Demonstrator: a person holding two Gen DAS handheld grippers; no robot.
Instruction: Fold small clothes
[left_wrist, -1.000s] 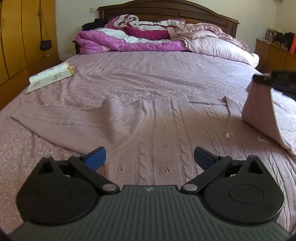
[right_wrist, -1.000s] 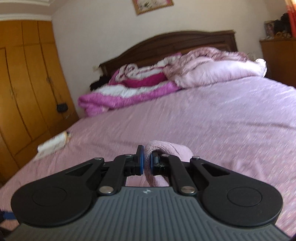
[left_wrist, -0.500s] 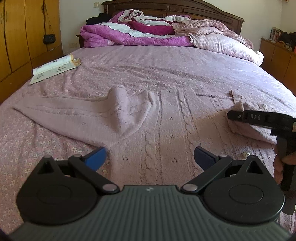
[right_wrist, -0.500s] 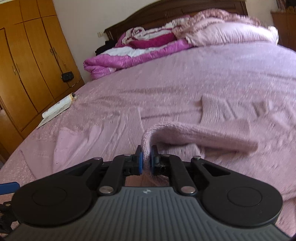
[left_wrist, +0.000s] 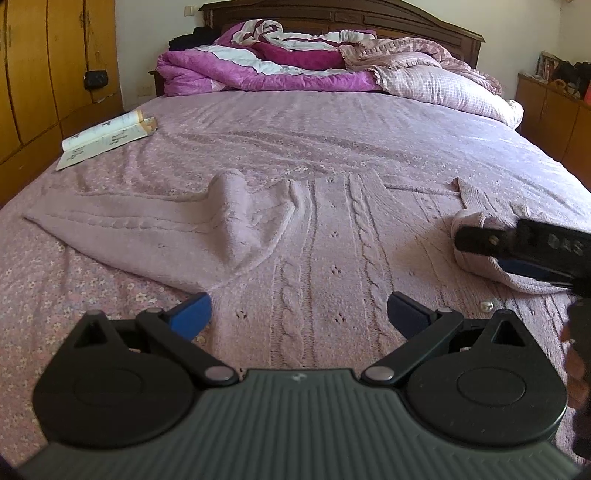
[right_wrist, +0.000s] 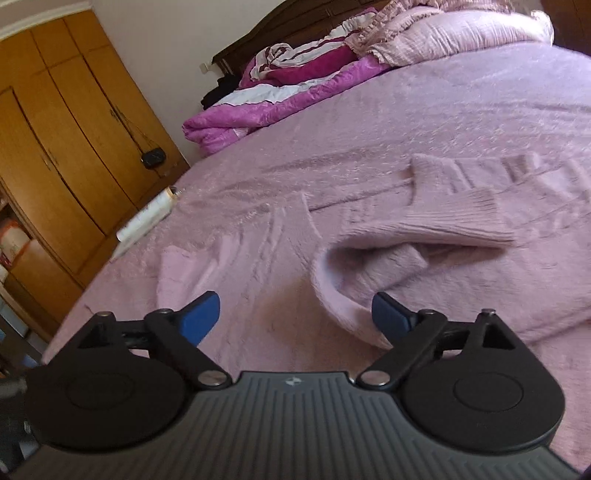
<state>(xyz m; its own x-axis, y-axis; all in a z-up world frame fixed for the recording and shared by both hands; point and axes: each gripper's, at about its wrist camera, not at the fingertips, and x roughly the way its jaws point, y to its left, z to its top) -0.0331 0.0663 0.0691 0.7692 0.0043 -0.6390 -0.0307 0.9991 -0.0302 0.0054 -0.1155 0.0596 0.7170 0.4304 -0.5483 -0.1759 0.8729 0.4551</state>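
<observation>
A pale pink cable-knit cardigan (left_wrist: 325, 236) lies spread on the bed, its left sleeve (left_wrist: 110, 221) stretched out flat. Its right sleeve (right_wrist: 454, 218) is folded in over the body, and the fold (right_wrist: 354, 273) bulges up. My right gripper (right_wrist: 295, 315) hangs low over that fold, its jaws opening; the knit lies between the blue pads without being pressed. In the left wrist view the right gripper (left_wrist: 491, 254) rests at the sleeve's fold on the right. My left gripper (left_wrist: 299, 314) stands open above the cardigan's near hem with nothing in it.
An open book (left_wrist: 107, 136) lies at the bed's far left. Magenta quilts (left_wrist: 277, 70) and a pink pillow (left_wrist: 443, 85) are piled at the headboard. A wooden wardrobe (left_wrist: 44, 74) stands on the left, a cabinet (left_wrist: 554, 110) on the right. A hand (left_wrist: 576, 365) shows at the right edge.
The right gripper came down with the sleeve, laid it over the cardigan's body, then opened and let it go. The left gripper kept still.
</observation>
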